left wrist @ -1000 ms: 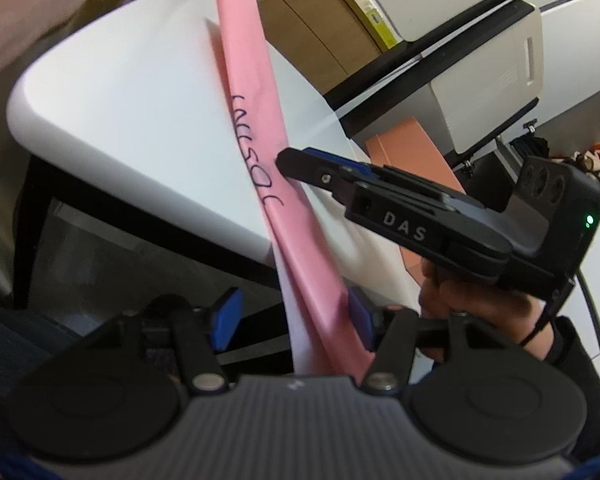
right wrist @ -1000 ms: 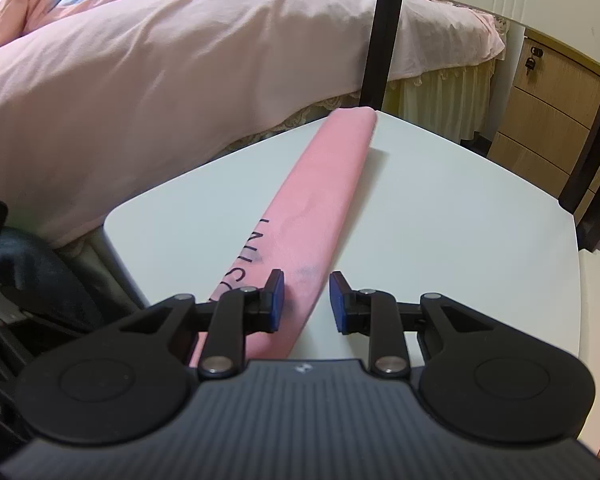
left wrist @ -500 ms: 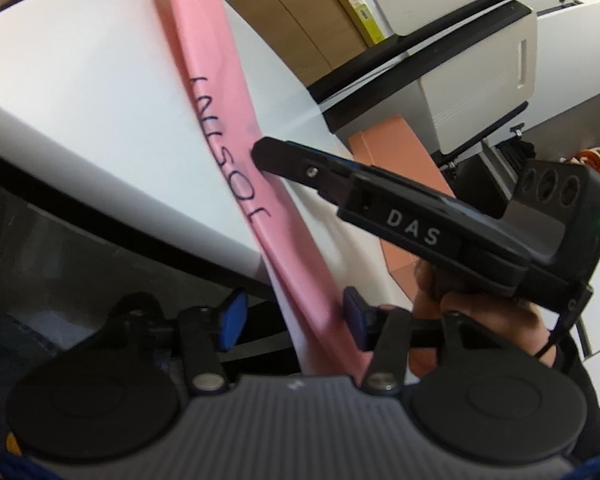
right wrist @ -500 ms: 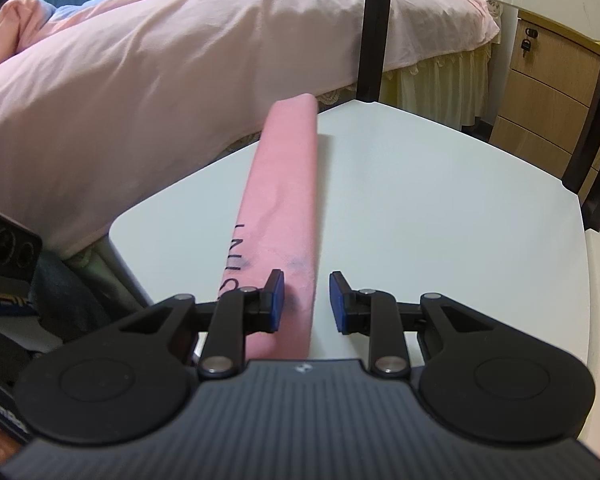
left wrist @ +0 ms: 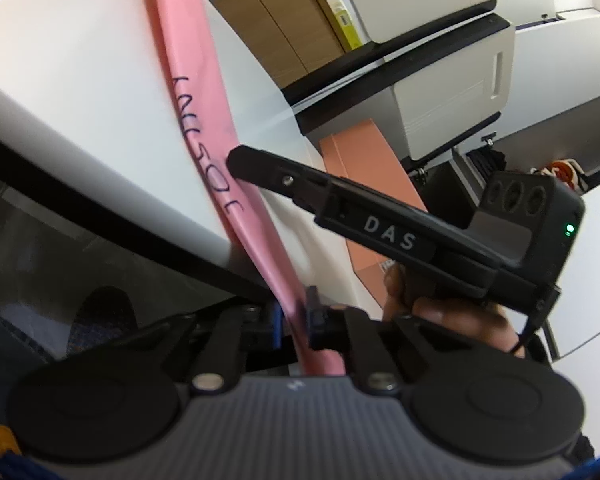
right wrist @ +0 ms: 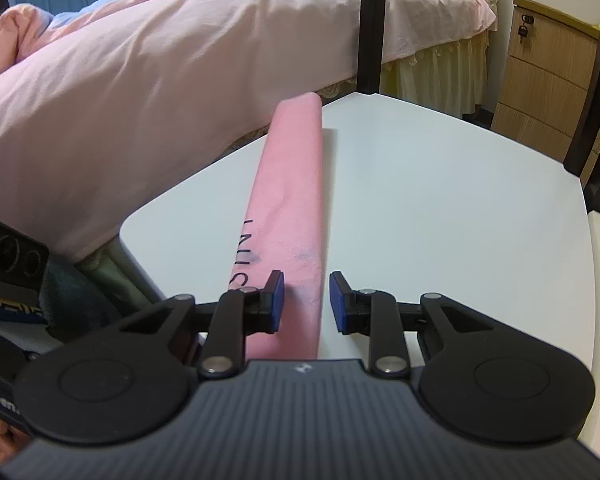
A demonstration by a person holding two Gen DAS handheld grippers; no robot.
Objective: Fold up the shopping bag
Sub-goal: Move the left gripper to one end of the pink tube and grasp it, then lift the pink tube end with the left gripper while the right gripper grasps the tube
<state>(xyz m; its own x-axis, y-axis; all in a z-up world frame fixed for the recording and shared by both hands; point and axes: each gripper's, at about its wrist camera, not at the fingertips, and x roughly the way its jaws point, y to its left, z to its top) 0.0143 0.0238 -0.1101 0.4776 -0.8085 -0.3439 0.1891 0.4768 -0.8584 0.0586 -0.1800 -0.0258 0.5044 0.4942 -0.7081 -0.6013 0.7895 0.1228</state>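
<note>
Pink bag: a long, narrow strip of soft pink fabric shopping bag (right wrist: 292,216) with dark hand-lettering lies lengthwise on the white round-cornered tabletop (right wrist: 440,200). Its near end hangs off the table edge, and that free end is what makes it easy to grab.

Left gripper: the left gripper (left wrist: 294,322) has just been closing, and its blue pads now pinch the overhanging end of the bag. That looks like the anchor hold for lifting the end and bringing it over.

Right gripper: the right gripper (right wrist: 306,302) hovers over the strip near the lettering with its jaws slightly apart. The left blue pad (right wrist: 275,300) sits over the fabric and the other over bare table. From the left wrist view, one black finger reaches across the bag from the side. I cannot tell whether it presses the cloth down, but the placement suggests it is there to pin the strip and mark a fold line.

Person's hand: a hand (left wrist: 440,312) wraps the right tool's handle below the table edge.

Far end: the rounded far tip rests at the table's far edge, by a black chair post (right wrist: 370,28) and a pink-quilted bed (right wrist: 160,72).

Stage, my read: the bag is already folded narrow. The lengthwise fold, end over end, is not yet made.

Risk: thin fabric may slip free of the pinch as it lifts.
</note>
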